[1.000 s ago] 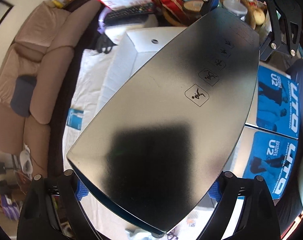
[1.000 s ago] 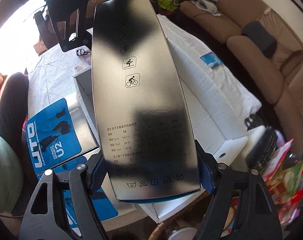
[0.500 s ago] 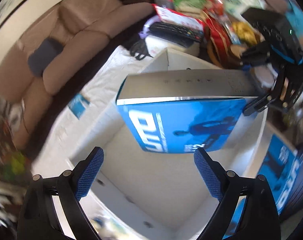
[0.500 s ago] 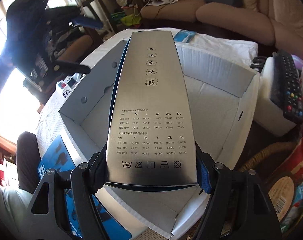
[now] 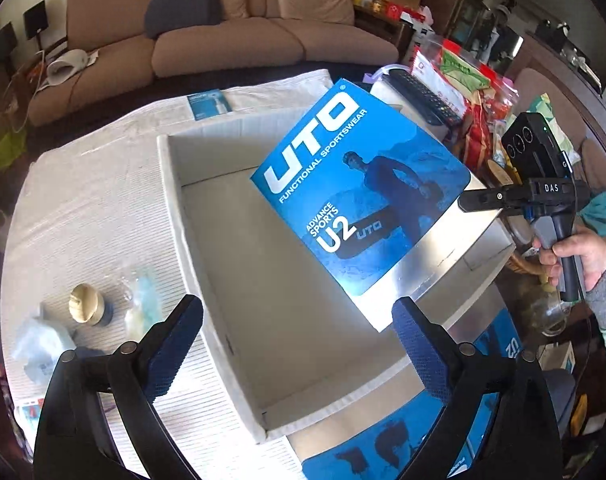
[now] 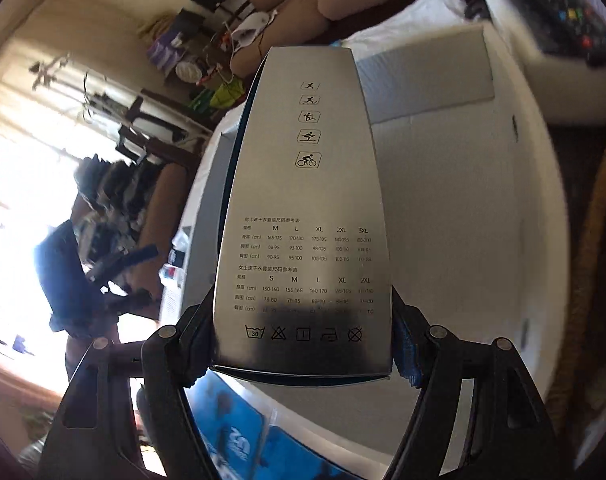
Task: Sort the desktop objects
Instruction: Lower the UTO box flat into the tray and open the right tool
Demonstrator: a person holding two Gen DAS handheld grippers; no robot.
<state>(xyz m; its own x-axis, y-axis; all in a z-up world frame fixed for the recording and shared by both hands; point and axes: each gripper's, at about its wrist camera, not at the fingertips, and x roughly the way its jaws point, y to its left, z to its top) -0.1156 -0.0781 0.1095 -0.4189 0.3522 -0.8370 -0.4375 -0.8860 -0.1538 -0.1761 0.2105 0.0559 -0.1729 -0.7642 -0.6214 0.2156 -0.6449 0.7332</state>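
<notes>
A flat blue and silver UTO sportswear box [image 5: 355,196] hangs tilted over the open white carton [image 5: 171,216]. My right gripper [image 5: 469,200] is shut on its right edge. In the right wrist view the box's silver side [image 6: 303,216] fills the middle, clamped in my right gripper [image 6: 303,354], with the carton [image 6: 463,220] behind it. My left gripper [image 5: 299,344] is open and empty, low at the carton's near side. More UTO boxes [image 5: 387,448] lie on the table by the carton's near right corner.
Small items lie on the white cloth at left: a round tin [image 5: 86,304], a clear packet [image 5: 137,300], a pale pouch [image 5: 39,348]. A remote [image 5: 419,94] and snack bags [image 5: 467,80] stand behind the carton. A sofa [image 5: 223,40] is beyond the table.
My left gripper has let go of the UTO box and pulled back, open. My right gripper has carried the box over the carton and tipped it onto its edge.
</notes>
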